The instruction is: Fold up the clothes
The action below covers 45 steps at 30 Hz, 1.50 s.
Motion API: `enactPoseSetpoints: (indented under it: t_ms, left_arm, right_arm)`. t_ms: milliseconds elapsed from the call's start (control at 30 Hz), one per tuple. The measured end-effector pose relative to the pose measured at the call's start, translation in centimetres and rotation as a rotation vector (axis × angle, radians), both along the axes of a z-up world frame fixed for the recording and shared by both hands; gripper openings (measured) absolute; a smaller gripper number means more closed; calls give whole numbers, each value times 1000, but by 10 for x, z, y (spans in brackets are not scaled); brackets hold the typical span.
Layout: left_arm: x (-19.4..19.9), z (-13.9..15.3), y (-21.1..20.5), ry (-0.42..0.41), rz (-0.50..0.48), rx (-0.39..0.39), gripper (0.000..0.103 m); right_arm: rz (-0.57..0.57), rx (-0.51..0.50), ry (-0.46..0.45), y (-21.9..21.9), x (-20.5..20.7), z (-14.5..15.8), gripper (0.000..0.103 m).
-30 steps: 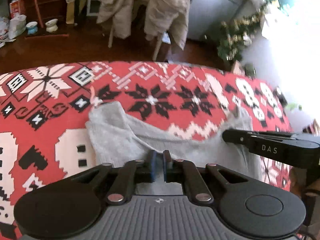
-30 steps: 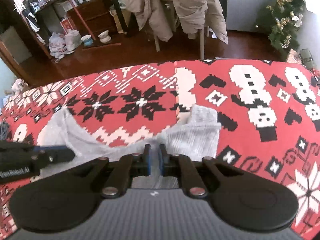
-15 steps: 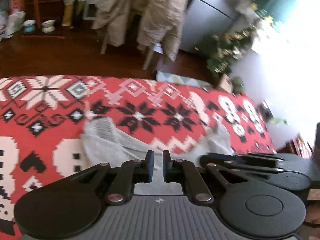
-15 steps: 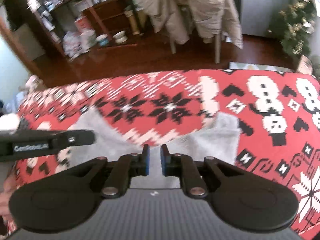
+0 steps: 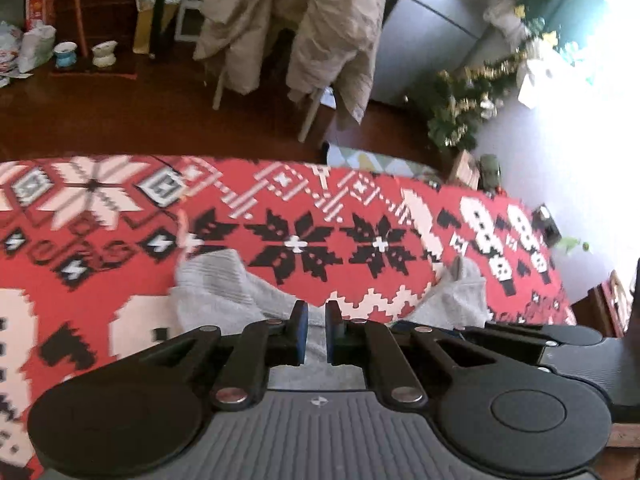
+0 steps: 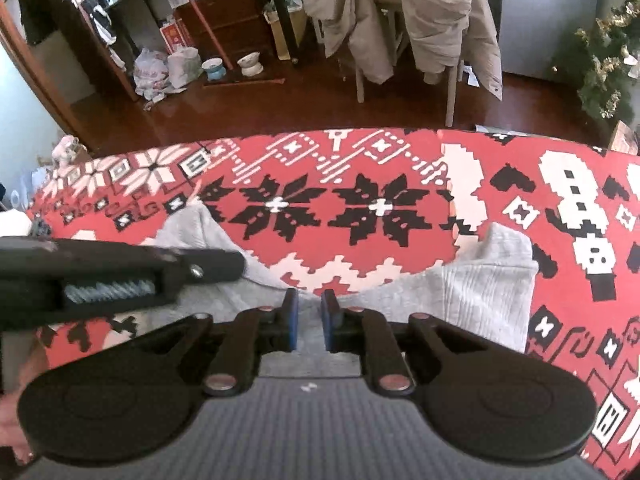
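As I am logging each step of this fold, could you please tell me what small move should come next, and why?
Probably carry the held edge forward toward the far corners: both the left gripper and right gripper pinch the grey garment at its near edge.

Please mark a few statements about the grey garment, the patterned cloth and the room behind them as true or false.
1. The grey garment lies on a red patterned cloth with black and white motifs. True.
2. The garment is blue denim. False: it is light grey knit.
3. Beige clothes hang over a chair beyond the cloth. True.
4. The floor is white tile. False: it is dark reddish brown.
5. A small decorated tree with tinsel stands off to one side. True.
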<state>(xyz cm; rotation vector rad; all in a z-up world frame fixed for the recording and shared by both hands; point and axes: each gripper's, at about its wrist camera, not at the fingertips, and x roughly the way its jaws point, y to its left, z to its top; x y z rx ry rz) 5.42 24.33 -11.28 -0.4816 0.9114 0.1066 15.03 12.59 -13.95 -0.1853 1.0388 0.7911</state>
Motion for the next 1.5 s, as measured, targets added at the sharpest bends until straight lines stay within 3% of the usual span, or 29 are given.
enactPoseSetpoints:
  t_ms: [167,300,467,567,700,800,1133,1300,1500]
  left_arm:
    - [-45,4,17,41,92,-17,23]
    - [-65,-7,29,77,151,-58,23]
    - [-66,-19,30,81,146,-70,23]
    - [-65,-25,28,85,147,-55,22]
    - [-71,-30,30,102,171,-65,12]
    - [-83,-28,34,99,206,-68,11]
    - [-112,-19,58,86,289,-98,11]
    - [-121,-20,68,84,314,-117,11]
    - [-129,-24,74,91,340,-133,11]
  right_arm:
    - [17,3,31,-7,-21,14,14]
    - [-7,17,78,-12,-35,20,14]
    - [0,15,75,-5,-47,21,16]
    - [49,33,83,7,-54,22,12]
    - [139,30,51,36,-62,20,12]
    - [178,15,38,60,-61,13,6]
    - [303,-97,-97,117,-55,-3,5]
    - [338,-71,-56,123,-48,7,6]
    - [377,-125,-61,136,-51,-5,6]
